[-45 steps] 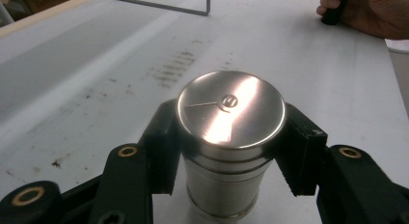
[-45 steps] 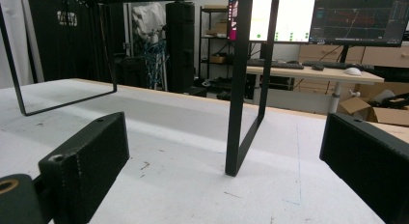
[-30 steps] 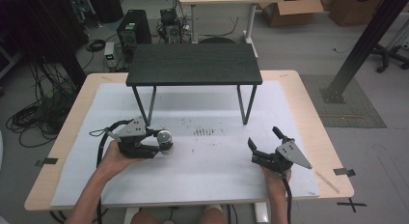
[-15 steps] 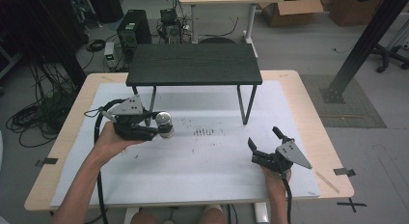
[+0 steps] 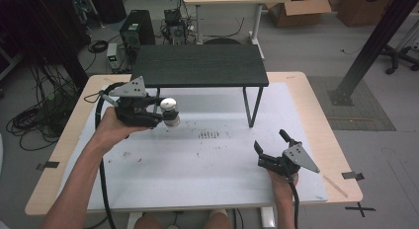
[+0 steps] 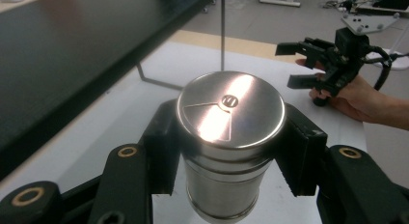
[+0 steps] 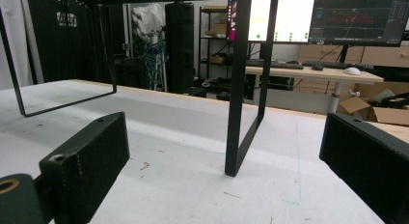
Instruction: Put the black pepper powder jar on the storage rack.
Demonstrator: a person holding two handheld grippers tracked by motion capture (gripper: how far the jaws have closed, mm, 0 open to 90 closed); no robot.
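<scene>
A shiny steel canister [image 6: 226,137] with a flat round lid stands upright between the pads of my left gripper [image 6: 230,151], which is shut on its sides. In the high view the left gripper [image 5: 163,115] holds the canister [image 5: 169,110] in the air, just left of and below the front edge of the black shelf [image 5: 197,66]. My right gripper [image 5: 271,147] rests low over the white mat near the front right, jaws open with nothing between them. In the right gripper view its pads [image 7: 87,161] frame the shelf's right leg [image 7: 238,89].
The black shelf stands on thin metal legs at the back of the white mat [image 5: 207,160]. The wooden table edge [image 5: 326,120] runs along the right. Small dark crumbs [image 5: 207,135] mark the mat's middle. Cables, computers and a second desk lie beyond the table.
My left gripper has lifted the canister off the mat and carried it up and back toward the shelf's front edge. The right gripper has stayed where it was.
</scene>
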